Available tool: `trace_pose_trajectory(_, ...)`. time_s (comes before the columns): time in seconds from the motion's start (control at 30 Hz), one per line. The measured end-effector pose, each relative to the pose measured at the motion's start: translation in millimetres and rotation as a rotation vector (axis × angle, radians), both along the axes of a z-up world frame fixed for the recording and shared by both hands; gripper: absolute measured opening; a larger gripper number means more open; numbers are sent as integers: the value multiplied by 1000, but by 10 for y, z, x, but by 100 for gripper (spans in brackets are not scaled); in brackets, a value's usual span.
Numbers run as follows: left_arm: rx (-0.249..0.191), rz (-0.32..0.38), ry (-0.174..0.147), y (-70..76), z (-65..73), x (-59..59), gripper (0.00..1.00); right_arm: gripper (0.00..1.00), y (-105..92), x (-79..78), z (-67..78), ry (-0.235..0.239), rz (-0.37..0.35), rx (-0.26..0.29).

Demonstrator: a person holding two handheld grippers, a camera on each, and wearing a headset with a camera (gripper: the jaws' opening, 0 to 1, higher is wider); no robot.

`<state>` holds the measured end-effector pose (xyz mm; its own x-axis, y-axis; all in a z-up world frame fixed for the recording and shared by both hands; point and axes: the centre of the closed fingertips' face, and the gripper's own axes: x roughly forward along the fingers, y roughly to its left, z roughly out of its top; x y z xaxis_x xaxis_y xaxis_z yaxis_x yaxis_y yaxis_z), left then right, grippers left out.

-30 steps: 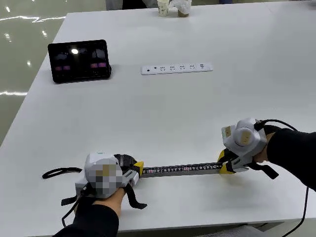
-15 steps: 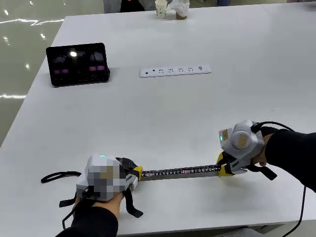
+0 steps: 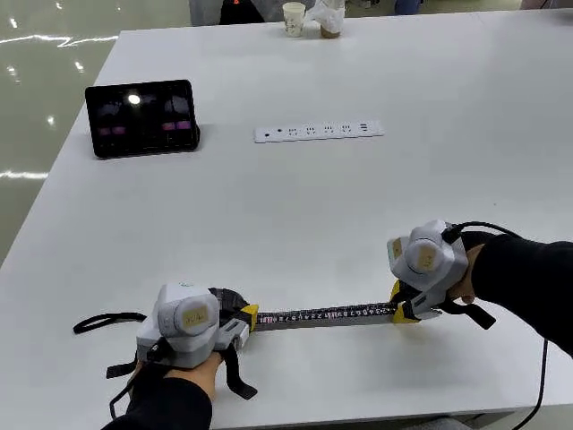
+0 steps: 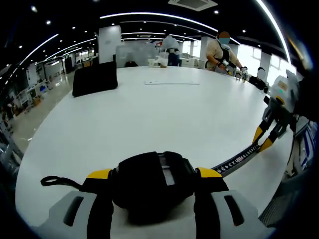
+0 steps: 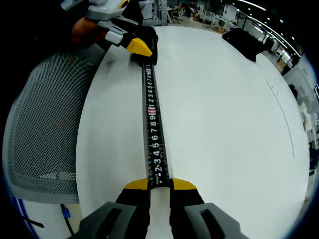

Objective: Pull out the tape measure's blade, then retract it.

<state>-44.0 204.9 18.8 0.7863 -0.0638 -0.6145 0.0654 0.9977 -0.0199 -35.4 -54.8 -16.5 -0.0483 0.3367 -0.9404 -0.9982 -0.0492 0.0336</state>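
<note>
The black tape measure case (image 4: 152, 181) sits clamped between the yellow-tipped fingers of my left gripper (image 3: 240, 315) near the table's front edge. Its case (image 3: 227, 300) lies at the lower left in the head view. The dark numbered blade (image 3: 324, 314) runs out flat over the table to the right. My right gripper (image 3: 401, 311) is shut on the blade's end (image 5: 158, 180), its jaws pinching it from both sides. In the right gripper view the blade (image 5: 151, 114) stretches away to the case (image 5: 147, 47). A black wrist strap (image 3: 106, 318) trails left of the case.
A black tablet (image 3: 141, 116) stands at the back left of the white table (image 3: 295, 206). A white power strip (image 3: 318, 132) lies mid-table. Paper cups (image 3: 294, 16) sit at the far edge. A cable (image 3: 543, 376) hangs by the right sleeve. A grey mesh chair (image 5: 42, 124) is below the table edge.
The right gripper has moved a little left toward the case, with the blade's end still in its jaws. The visible blade is slightly shorter. The left gripper stays put.
</note>
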Motion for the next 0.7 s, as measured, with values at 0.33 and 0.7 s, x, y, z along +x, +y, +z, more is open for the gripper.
trace_pose_trajectory(0.33,0,-3,4,-2,5,-2,60,11,37,-10,-3,6,-11,2)
trace_pose_trajectory(0.7,0,-6,12,-4,-3,-10,60,11,78,-18,-5,-2,-17,5)
